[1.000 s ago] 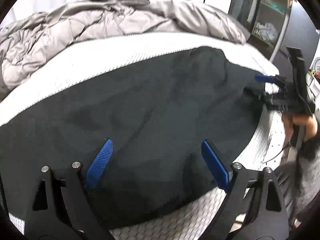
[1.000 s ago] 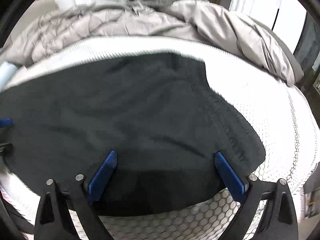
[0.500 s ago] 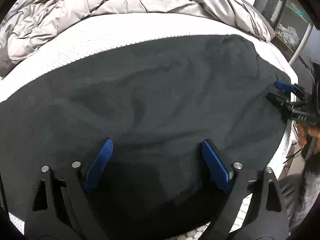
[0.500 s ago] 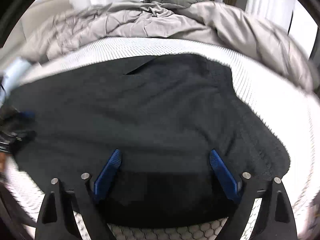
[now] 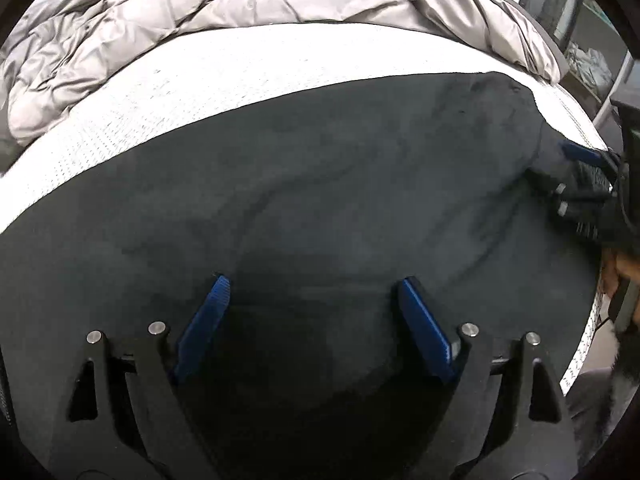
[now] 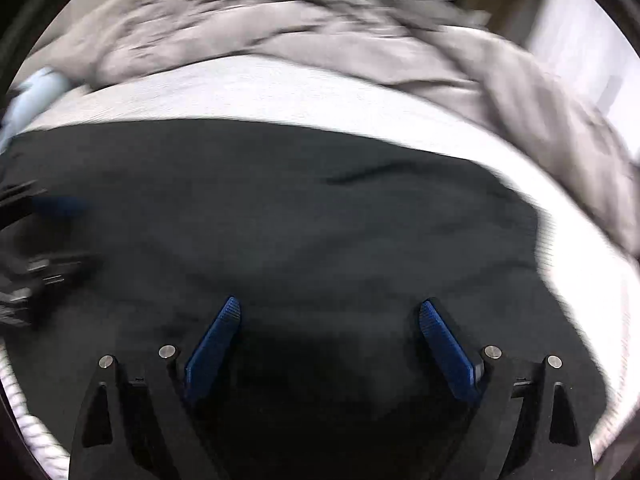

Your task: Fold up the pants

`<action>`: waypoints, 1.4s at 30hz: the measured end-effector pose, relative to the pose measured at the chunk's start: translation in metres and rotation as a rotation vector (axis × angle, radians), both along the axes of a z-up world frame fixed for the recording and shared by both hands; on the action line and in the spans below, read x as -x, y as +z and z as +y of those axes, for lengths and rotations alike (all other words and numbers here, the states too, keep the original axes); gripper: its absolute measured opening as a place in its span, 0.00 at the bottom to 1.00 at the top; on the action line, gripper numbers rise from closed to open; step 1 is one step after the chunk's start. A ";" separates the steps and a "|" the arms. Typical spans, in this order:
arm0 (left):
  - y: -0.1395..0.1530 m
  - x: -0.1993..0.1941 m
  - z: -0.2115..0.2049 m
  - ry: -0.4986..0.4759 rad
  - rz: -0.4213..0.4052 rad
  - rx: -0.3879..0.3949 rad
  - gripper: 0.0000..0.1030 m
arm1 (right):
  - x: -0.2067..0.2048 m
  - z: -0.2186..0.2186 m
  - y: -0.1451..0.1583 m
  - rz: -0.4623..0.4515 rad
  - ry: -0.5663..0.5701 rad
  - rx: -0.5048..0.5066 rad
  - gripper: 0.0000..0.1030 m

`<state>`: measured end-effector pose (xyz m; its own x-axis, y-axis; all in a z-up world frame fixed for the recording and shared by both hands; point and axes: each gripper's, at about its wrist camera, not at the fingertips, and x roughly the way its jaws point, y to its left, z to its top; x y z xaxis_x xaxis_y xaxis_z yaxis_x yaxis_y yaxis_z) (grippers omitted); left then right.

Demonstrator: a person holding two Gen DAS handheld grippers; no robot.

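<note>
Now | I have both tongs spread and empty: left gripper [image 5: 312,296], right gripper [image 6: 330,320] | pants [image 5: 320,208] fill more of both frames than a second ago, flat on mattress [image 5: 180,92] | next: pinch edge.

Both my wrist cameras look steeply down, close over the dark pants [image 5: 320,208] on the mattress [image 5: 168,92], facing the far-edge duvet [image 5: 208,12]; each catches the other gripper [image 5: 580,176] at its side.
</note>
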<state>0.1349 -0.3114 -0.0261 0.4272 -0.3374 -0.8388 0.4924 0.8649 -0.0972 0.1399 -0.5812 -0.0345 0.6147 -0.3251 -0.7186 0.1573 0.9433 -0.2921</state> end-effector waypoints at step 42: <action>0.009 0.069 -0.010 -0.155 -0.053 0.039 0.89 | 0.163 -0.117 -0.006 -0.339 -0.222 -0.970 0.87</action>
<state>0.0658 -0.3213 -0.0169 0.4109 -0.4344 -0.8015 0.6252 0.7742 -0.0991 -0.0236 -0.6986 -0.0400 0.8296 0.1671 -0.5327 0.2880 0.6893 0.6648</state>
